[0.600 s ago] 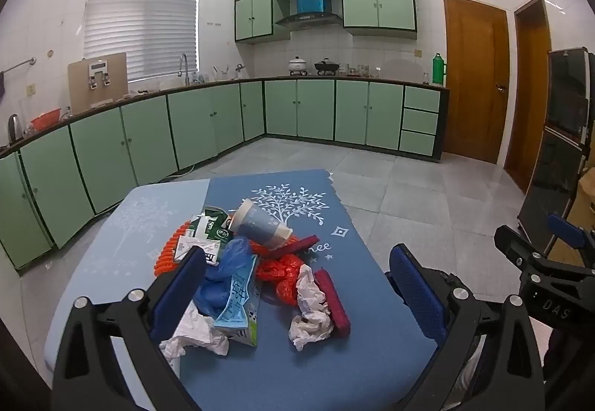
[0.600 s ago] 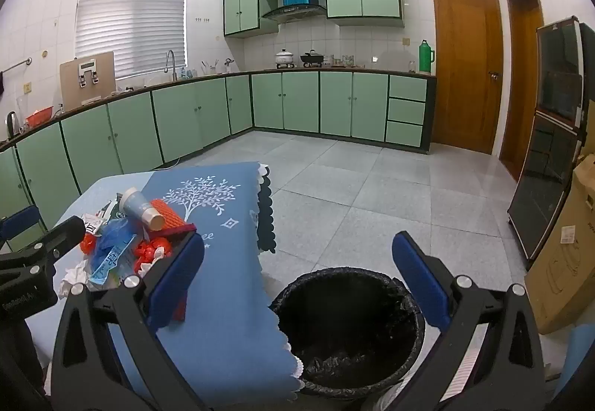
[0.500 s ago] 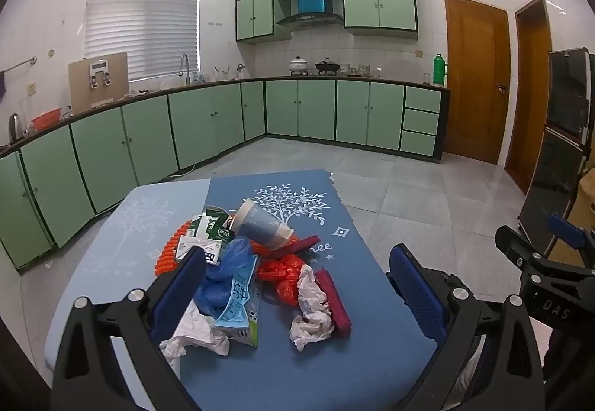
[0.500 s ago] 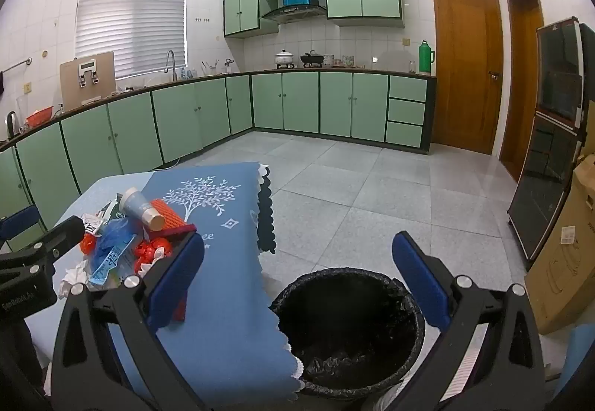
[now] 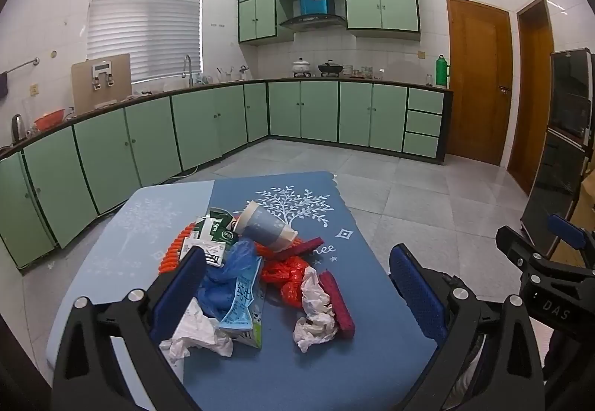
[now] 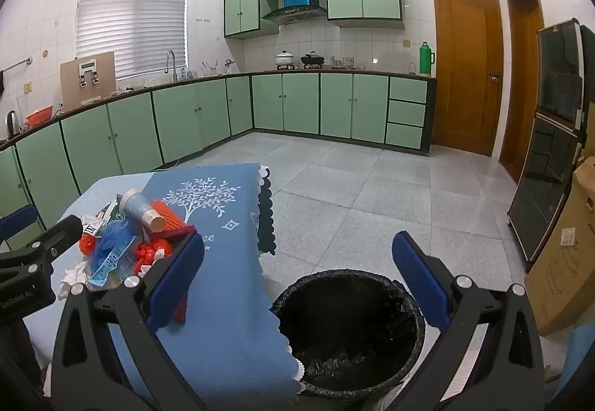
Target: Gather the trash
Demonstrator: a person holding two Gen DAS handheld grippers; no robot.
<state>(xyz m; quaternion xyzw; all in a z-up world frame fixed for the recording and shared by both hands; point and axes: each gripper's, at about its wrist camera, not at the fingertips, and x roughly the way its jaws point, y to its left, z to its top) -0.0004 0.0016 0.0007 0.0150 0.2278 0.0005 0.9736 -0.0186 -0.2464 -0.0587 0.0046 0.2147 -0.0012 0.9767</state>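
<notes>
The left tool [image 5: 293, 284] is wide apart and holds nothing. The trash pile [image 5: 256, 269] lies right in front of it on the blue counter [image 5: 334, 366], so the left tool is the nearer one.

Nearest in the pile is a white crumpled paper [image 5: 197, 336], close to the tool's left finger. Beside it lies a blue carton [image 5: 241, 303]. A second white paper [image 5: 314, 314] sits more to the right of the pile, touching a dark red stick [image 5: 336, 303]. The stick's long side points away from the tool. At the far side of the pile, a paper cup [image 5: 266, 225] lies tipped over on top.

The right tool [image 6: 297, 281] is also wide apart and empty. It hangs over the black trash bin [image 6: 346, 329], which stands on the floor just past the counter's right edge.

The pile is left of the bin. I think each piece must go right, over that edge. The way looks open, with bare cloth between the pile and the edge.
</notes>
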